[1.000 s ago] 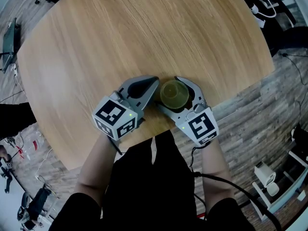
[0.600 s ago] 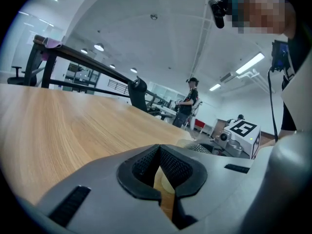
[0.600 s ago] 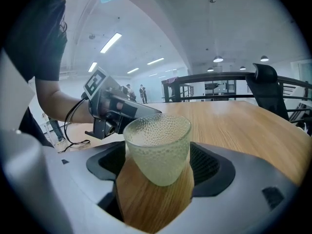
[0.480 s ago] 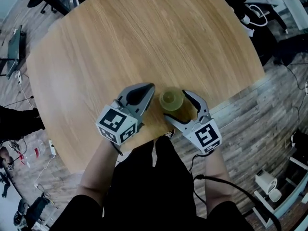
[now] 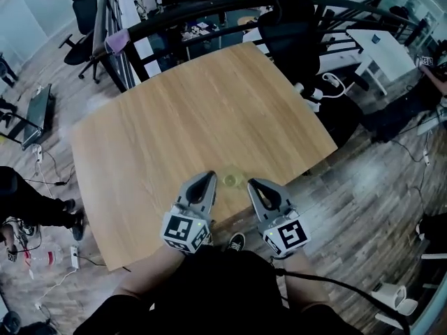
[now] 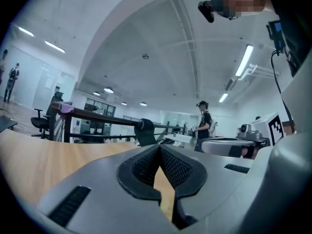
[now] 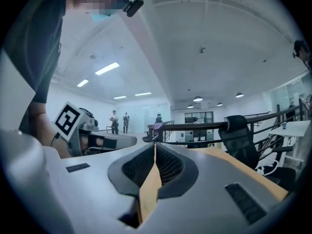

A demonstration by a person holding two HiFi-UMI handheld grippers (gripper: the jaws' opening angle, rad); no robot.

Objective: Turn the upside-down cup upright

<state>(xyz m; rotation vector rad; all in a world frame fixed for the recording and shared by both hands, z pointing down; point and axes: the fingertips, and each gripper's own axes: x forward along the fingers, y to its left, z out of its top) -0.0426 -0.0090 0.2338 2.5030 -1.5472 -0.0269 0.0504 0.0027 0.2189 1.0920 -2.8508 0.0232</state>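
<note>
A small yellow-green cup point(image 5: 234, 181) stands alone near the front edge of the round wooden table point(image 5: 174, 131), its mouth facing up. Both grippers hang well above the table, one on each side of the cup and clear of it. My left gripper point(image 5: 206, 178) is shut with nothing in it; its pads meet at the tip in the left gripper view point(image 6: 159, 147). The jaws of my right gripper point(image 5: 255, 183) are closing and their tips meet, with nothing between them point(image 7: 155, 145). Neither gripper view shows the cup.
A black office chair point(image 5: 293, 33) and a dark railing point(image 5: 174, 12) stand past the table's far edge. A white desk point(image 5: 384, 47) and cables lie to the right on the wood floor. People stand far off in the hall point(image 6: 204, 121).
Both grippers have risen off the table towards the head camera. The right gripper, open around the cup before, has left it and closed. The cup stays on the table.
</note>
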